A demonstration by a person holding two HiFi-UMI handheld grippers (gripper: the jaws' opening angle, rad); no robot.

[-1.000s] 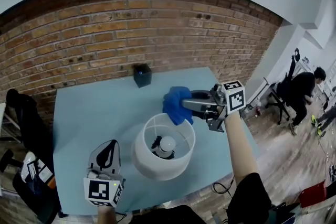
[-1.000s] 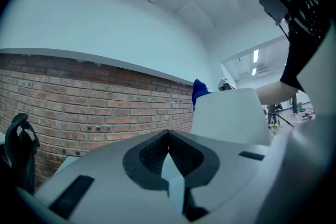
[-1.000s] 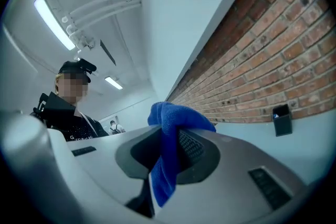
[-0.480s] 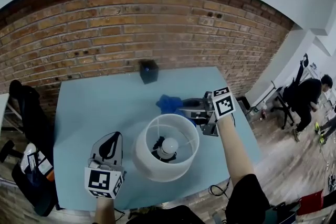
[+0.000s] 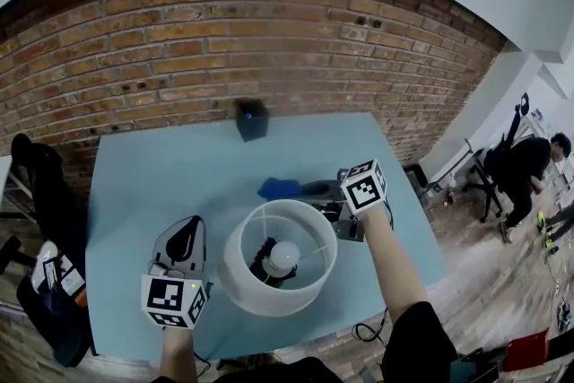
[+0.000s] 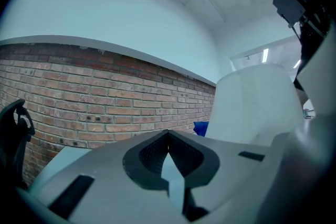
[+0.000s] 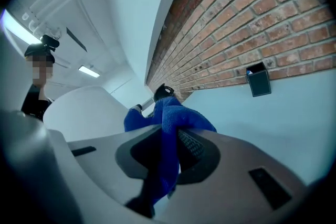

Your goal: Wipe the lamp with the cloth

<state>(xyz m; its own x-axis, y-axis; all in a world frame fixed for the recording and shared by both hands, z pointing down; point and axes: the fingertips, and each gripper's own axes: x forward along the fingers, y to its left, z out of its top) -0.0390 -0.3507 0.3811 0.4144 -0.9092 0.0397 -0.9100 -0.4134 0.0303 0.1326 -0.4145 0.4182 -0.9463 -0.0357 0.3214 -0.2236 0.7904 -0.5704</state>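
Observation:
A white lamp (image 5: pixel 278 257) with a round shade and a bare bulb stands near the front of the light blue table (image 5: pixel 161 175). My right gripper (image 5: pixel 305 190) is shut on a blue cloth (image 5: pixel 277 188) and holds it against the far right side of the shade. The right gripper view shows the blue cloth (image 7: pixel 170 123) pinched between the jaws, with the white shade (image 7: pixel 84 113) at the left. My left gripper (image 5: pixel 184 248) rests shut and empty left of the lamp. In its own view the shade (image 6: pixel 254 102) rises at the right, with a bit of cloth (image 6: pixel 200 128) beside it.
A small dark box (image 5: pixel 251 119) stands at the table's back edge against the brick wall (image 5: pixel 269 40). A black chair (image 5: pixel 40 193) is left of the table. A person (image 5: pixel 525 166) stands far off at the right.
My right gripper has brought the cloth down and left along the shade's far side. Less of the cloth shows above the rim now. The left gripper has stayed in place.

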